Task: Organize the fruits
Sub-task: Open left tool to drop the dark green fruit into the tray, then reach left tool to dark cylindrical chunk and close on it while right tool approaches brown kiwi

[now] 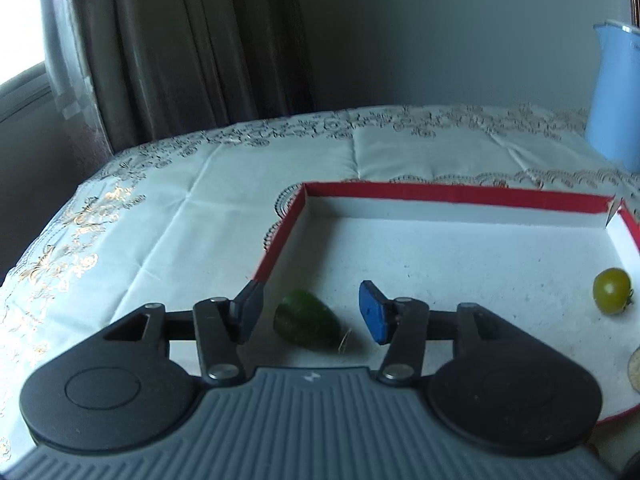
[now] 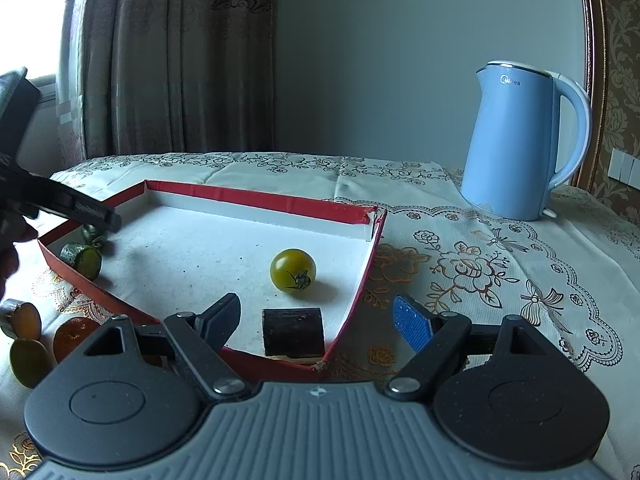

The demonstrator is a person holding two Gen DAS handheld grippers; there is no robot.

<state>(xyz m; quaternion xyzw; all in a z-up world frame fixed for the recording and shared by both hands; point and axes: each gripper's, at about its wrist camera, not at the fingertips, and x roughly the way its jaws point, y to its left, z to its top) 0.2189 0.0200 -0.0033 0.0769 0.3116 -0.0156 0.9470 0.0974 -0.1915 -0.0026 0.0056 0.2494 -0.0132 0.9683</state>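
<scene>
A shallow red-walled box [image 1: 440, 192] with a white floor lies on the tablecloth; it also shows in the right wrist view [image 2: 256, 199]. My left gripper [image 1: 312, 312] is open, with a green cucumber piece [image 1: 306, 325] lying on the box floor between its fingers. A yellow-green cherry tomato [image 1: 611, 290] sits at the box's right side and shows in the right wrist view [image 2: 293, 271]. My right gripper [image 2: 316, 326] is open over the box's near corner, with a dark cylindrical piece [image 2: 293, 332] between its fingers. The left gripper [image 2: 72, 204] hovers over cucumber pieces [image 2: 82, 259].
A blue electric kettle [image 2: 520, 144] stands at the back right of the table. Several fruit pieces lie outside the box at the left: an orange piece [image 2: 72, 334], a yellow-green piece [image 2: 29, 362] and a brown slice [image 2: 22, 318]. Curtains hang behind.
</scene>
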